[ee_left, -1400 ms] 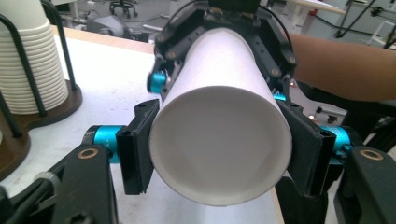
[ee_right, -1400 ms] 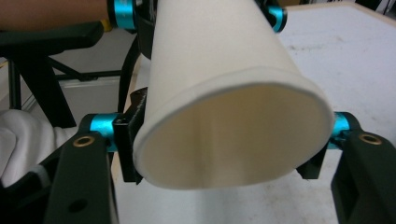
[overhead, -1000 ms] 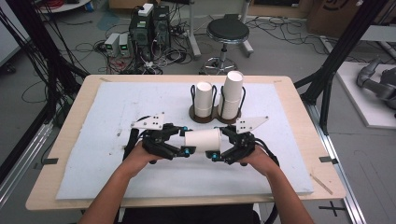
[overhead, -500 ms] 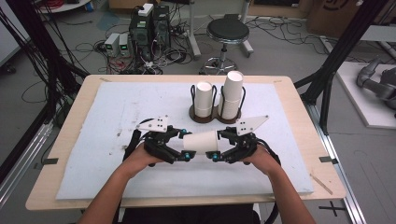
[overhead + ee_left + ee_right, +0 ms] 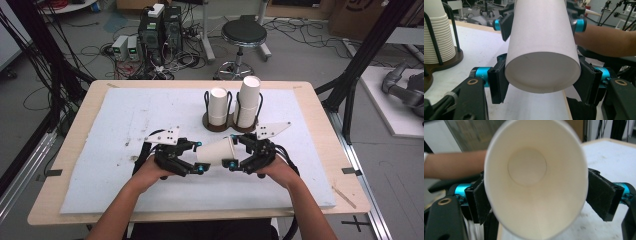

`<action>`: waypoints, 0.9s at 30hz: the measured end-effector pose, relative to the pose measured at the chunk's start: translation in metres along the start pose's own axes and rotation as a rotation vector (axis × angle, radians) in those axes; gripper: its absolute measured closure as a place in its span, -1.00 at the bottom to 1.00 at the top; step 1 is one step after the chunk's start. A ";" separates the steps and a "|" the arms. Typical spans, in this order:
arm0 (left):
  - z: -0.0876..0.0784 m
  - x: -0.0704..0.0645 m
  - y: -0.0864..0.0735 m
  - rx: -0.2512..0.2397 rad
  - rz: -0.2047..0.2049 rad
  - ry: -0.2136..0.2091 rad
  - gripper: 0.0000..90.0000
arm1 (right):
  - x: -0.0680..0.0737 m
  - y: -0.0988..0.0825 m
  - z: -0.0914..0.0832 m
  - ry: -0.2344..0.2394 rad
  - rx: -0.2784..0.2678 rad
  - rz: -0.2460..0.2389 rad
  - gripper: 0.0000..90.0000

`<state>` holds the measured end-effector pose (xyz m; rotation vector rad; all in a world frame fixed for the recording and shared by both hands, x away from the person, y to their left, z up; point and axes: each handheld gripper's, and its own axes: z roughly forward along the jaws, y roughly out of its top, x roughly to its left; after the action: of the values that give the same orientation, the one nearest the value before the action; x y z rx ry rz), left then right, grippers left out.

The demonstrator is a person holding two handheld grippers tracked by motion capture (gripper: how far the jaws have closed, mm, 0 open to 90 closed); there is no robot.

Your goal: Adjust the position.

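The paper cup (image 5: 216,151) is lying on its side in the air just above the white mat (image 5: 120,125) on the desk (image 5: 320,107), caught between the two grippers near the person's edge. The left gripper (image 5: 199,157) is clamping the cup's closed base end, its fingers (image 5: 497,83) pressing on either side of the wall after having just snapped together. The right gripper (image 5: 231,149) is grasping the wide rim end; its fingers (image 5: 600,195) are spread wide, having just been opening, and are bearing on the rim, which is looking squeezed into an oval. Behind the cup, two stacks of cups (image 5: 234,102) are standing upright in a dark wire holder (image 5: 212,121), well apart from the grippers.
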<state>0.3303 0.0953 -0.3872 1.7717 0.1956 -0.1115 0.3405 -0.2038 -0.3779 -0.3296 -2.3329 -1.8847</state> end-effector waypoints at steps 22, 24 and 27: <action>0.002 -0.001 -0.002 0.049 -0.027 0.093 -0.39 | 0.002 0.006 0.005 -0.029 0.148 -0.068 -0.21; 0.006 -0.002 -0.003 0.073 -0.014 0.062 -0.28 | 0.002 0.007 0.007 -0.027 0.145 -0.070 -0.21; 0.008 -0.003 -0.006 0.092 -0.005 0.051 -0.21 | 0.002 0.007 0.009 -0.016 0.133 -0.063 -0.19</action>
<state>0.3270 0.0884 -0.3938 1.8672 0.2348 -0.0793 0.3404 -0.1935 -0.3726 -0.2611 -2.4915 -1.7476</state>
